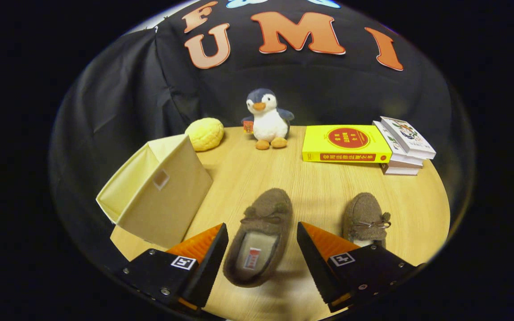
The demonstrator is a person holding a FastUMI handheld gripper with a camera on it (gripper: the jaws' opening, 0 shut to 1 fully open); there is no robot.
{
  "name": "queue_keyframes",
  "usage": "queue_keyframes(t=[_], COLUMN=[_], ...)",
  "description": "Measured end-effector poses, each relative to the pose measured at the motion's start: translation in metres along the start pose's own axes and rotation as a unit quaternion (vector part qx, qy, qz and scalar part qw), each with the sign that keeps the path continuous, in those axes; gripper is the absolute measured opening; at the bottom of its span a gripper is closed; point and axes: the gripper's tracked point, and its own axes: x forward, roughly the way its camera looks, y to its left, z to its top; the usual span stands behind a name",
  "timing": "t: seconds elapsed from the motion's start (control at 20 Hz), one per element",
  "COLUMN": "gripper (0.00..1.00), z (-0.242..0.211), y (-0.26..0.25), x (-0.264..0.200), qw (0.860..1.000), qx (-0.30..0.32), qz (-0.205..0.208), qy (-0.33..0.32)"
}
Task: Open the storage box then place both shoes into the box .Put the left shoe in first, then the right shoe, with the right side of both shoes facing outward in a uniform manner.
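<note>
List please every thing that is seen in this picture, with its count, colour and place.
storage box: 1, cream, lid shut, on the table beyond the left finger
slippers: 2, brown; one between the fingers, one beyond the right finger
bread-shaped toy: 1, yellow, behind the box
plush penguin: 1, grey and white, at the table's far edge
yellow book: 1, flat, to one side of the penguin
stacked books: about 3, pale, next to the yellow book
table: 1, light wood
claw: 1, black with orange fingers, open, holding nothing
</note>
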Motion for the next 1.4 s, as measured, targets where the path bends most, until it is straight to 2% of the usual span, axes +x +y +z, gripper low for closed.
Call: queue_keyframes(t=[0.15,0.35,0.45,0.7,0.85,1.0,1.1,1.4], gripper=[0.88,0.73,0.62,0.35,0.28,0.08,0.04,0.04], z=[-0.018,-0.034,-0.040,-0.048,-0.047,-0.041,-0.032,0.006], y=[-0.007,-0.023,-0.030,-0.025,-0.027,-0.034,-0.029,0.000], x=[0.016,0.044,0.057,0.080,0.081,0.079,0.075,0.036], qw=[1.000,0.999,0.998,0.997,0.993,0.991,0.991,0.993], qx=[0.002,0.004,0.011,0.039,0.082,0.106,0.109,0.102], qz=[-0.005,-0.023,-0.033,-0.027,-0.031,-0.042,-0.043,-0.043], qy=[0.015,0.034,0.042,0.067,0.077,0.072,0.059,0.036])
